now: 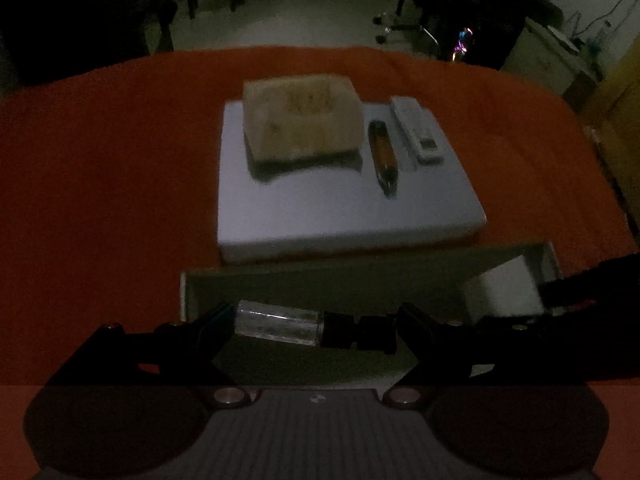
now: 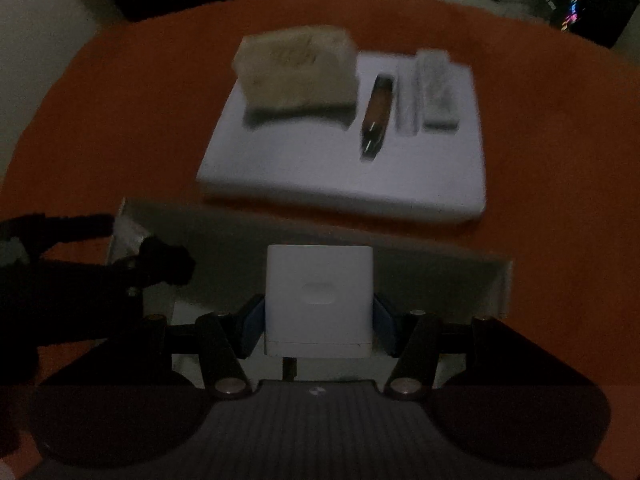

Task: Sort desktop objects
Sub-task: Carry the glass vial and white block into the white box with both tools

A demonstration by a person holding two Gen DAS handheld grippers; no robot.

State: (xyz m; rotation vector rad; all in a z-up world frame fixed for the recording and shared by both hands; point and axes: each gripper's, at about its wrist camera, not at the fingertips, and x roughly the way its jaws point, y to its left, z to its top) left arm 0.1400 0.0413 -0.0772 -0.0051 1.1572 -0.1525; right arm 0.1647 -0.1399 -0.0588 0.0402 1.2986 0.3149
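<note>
My left gripper (image 1: 316,326) is shut on a clear bottle with a black cap (image 1: 276,322), held crosswise over the open grey box (image 1: 320,280). My right gripper (image 2: 318,322) is shut on a white square charger-like block (image 2: 319,300), held over the same box (image 2: 440,264). The white block shows at the right in the left wrist view (image 1: 502,292). The left gripper and its black cap show at the left in the right wrist view (image 2: 160,264).
Beyond the box lies a white flat board (image 1: 340,208) on the orange tablecloth (image 1: 100,160). On the board sit a beige tissue pack (image 1: 300,120), a dark brown pen-like object (image 1: 383,156) and a white remote-like item (image 1: 416,130). Chairs stand behind.
</note>
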